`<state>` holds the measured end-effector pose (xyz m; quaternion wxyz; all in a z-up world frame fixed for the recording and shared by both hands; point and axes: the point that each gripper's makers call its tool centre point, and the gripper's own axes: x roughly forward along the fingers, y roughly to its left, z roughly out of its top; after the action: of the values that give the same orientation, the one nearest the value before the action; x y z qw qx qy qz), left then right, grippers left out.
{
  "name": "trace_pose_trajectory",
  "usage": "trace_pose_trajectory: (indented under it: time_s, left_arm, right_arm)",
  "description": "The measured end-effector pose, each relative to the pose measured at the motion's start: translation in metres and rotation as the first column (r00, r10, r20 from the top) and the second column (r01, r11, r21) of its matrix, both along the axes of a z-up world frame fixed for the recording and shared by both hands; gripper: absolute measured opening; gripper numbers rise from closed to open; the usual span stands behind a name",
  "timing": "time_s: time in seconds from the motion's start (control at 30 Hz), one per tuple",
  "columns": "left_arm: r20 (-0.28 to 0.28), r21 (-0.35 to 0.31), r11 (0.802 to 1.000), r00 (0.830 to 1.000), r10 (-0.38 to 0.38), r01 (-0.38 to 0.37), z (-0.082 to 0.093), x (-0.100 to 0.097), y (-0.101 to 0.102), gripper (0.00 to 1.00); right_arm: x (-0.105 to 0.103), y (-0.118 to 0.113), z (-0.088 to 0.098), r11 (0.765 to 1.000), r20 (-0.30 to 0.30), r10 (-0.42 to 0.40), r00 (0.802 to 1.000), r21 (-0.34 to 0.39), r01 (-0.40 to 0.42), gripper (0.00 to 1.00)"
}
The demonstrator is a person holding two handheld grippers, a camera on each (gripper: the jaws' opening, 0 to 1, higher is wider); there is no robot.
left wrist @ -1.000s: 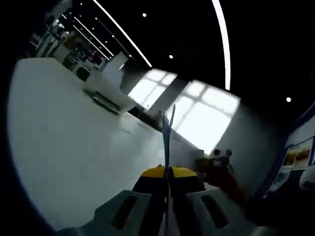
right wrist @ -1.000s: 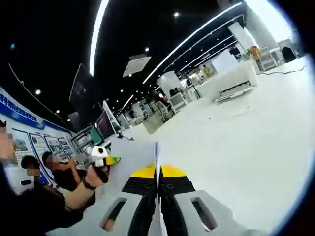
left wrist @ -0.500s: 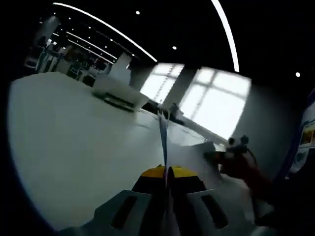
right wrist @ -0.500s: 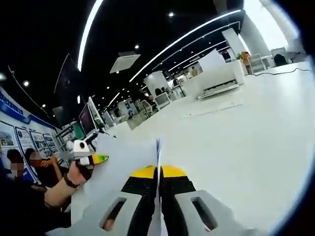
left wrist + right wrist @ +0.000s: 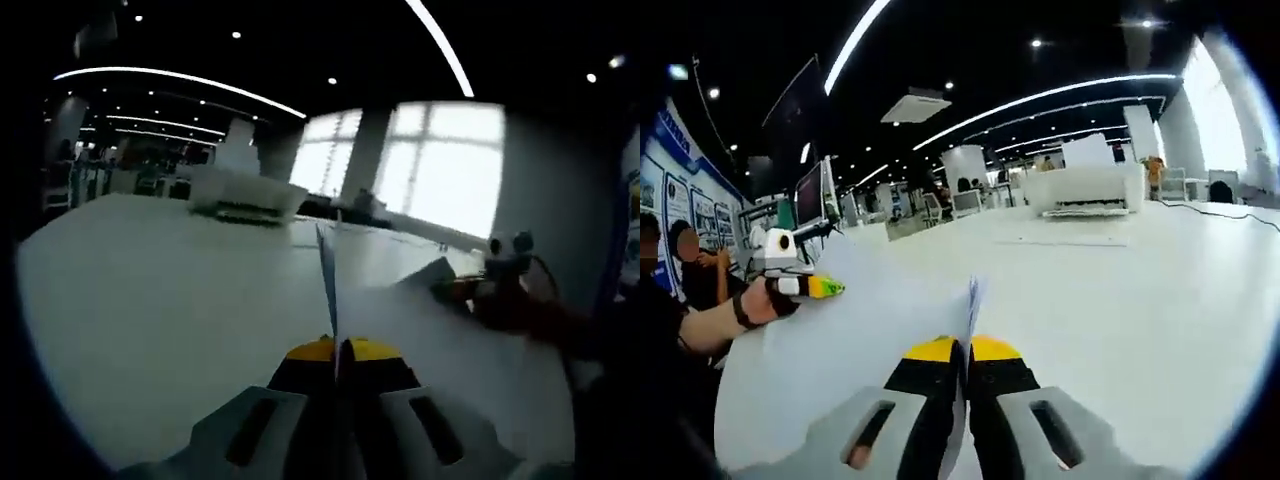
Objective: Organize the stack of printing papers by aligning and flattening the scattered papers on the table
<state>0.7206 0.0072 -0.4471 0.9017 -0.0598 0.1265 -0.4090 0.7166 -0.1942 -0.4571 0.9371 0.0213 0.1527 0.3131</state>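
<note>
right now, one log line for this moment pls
left gripper: shut on paper | right gripper: shut on paper | paper held edge-on above white table

Papers (image 5: 328,290): seen edge-on between the left gripper's (image 5: 339,352) closed jaws; sheet count cannot be told, lower edge hidden by the jaws.
Papers, right gripper view (image 5: 967,320): edge-on again, pinched in the right gripper (image 5: 967,352); how well the sheets align cannot be told.
Left gripper view: dim and soft; the other gripper at right is a blur.
Printer (image 5: 1087,190): far off, details too small.
Table (image 5: 1140,290): cut off by the round frame.
</note>
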Motion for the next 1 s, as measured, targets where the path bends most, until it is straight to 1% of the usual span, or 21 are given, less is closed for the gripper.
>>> trace_pose_trajectory:
  time_s: [0.07,0.1,0.2,0.6,0.87,1.0]
  left_arm:
    - [0.013,0.048,0.999,1.0,0.0,-0.001,-0.006,0.0,0.0,0.07]
    - [0.02,0.071,0.997,1.0,0.0,-0.001,-0.009,0.0,-0.001,0.07]
    - [0.028,0.103,0.995,1.0,0.005,-0.008,-0.013,0.002,0.0,0.07]
    - [0.018,0.132,0.991,1.0,0.015,-0.017,-0.02,0.011,0.002,0.08]
    - [0.012,0.169,0.985,0.999,0.036,-0.037,-0.027,0.016,0.003,0.11]
    - [0.022,0.191,0.981,0.999,0.042,-0.046,-0.029,0.015,0.003,0.12]
  right_arm:
    - [0.004,-0.003,-0.006,0.999,0.006,-0.014,1.0,-0.052,0.014,0.01]
    - [0.007,-0.004,-0.008,0.998,0.006,-0.015,1.0,-0.061,0.015,0.01]
    - [0.007,-0.004,-0.01,0.997,0.0,-0.015,1.0,-0.069,0.015,0.01]
    - [0.011,-0.007,-0.014,0.996,-0.009,-0.04,0.999,-0.075,0.039,0.02]
    - [0.015,-0.011,-0.021,0.989,-0.006,-0.065,0.998,-0.133,0.064,0.06]
    - [0.017,-0.014,-0.022,0.982,0.023,-0.074,0.997,-0.173,0.076,0.09]
